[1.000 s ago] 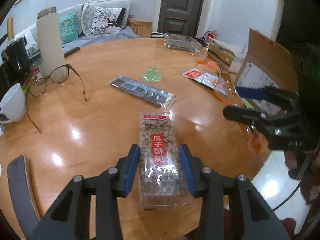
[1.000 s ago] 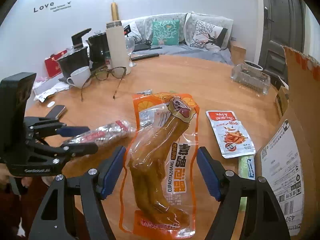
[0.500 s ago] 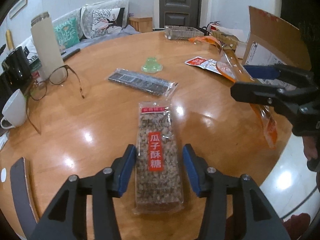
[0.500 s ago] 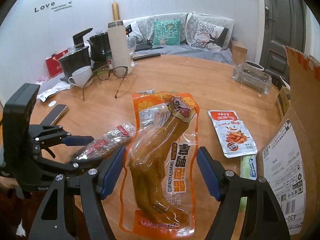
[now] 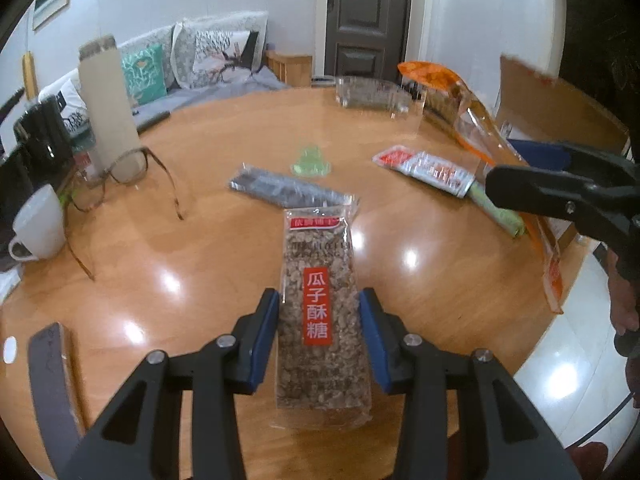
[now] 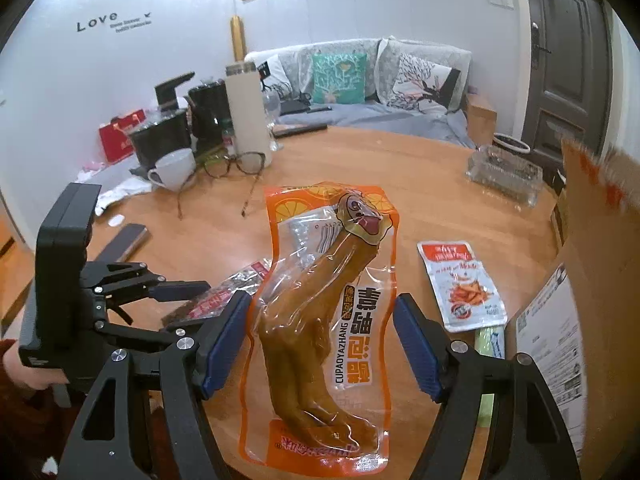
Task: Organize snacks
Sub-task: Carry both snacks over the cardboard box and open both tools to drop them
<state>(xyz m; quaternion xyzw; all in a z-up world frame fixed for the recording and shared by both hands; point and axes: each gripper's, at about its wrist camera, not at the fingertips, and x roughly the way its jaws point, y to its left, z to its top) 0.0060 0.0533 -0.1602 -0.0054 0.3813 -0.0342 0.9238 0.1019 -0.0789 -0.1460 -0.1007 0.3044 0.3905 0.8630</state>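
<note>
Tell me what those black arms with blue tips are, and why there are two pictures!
They are two hand-held claws. A person holds one in each hand, and each claw carries a small camera that looks out along its two fingers, so each picture is one claw's own view.

In the left view, the left claw has just been closing and pinches a clear packet of seed candy. In the right view, the right claw holds an orange packet with a chicken foot inside, lifted off the table. Each claw also shows at the edge of the other's picture.

On the round wooden table lie a dark packet, a red-and-silver packet, a small green thing, glasses and a white cup. An open cardboard box stands at one side.
</note>
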